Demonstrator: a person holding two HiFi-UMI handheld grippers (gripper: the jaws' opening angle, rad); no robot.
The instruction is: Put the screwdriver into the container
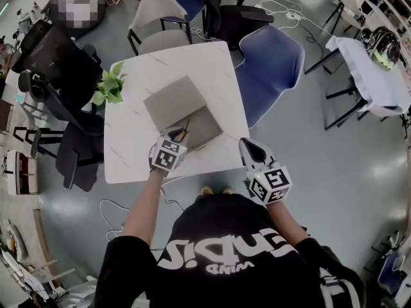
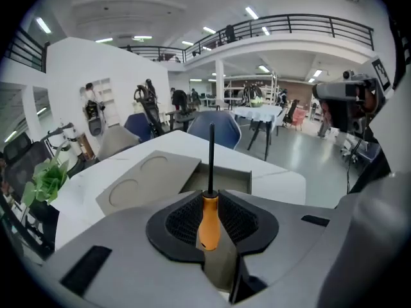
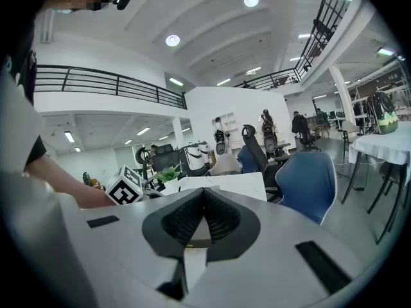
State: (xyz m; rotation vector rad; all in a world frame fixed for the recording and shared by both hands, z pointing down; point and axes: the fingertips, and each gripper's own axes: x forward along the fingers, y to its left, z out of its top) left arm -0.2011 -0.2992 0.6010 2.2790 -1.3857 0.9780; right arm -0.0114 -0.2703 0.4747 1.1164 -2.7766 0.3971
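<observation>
The left gripper has its fingers clamped narrowly on the orange handle of the screwdriver. The black shaft runs straight out past the fingertips, and its end lies in line with the container. This is a grey box on the white table, directly ahead of the fingers, with its open compartment facing them. Its lid is folded flat, ahead and to the left of the fingers, and shows two round recesses. A small green plant stands further left of the fingers, at the table's edge. The right gripper is held to the right of the left one, off the near right corner of the table. Its fingers are pressed together at the tips with nothing between them. The left gripper's marker cube appears left of these fingers. A blue chair stands ahead of them and to the right.
</observation>
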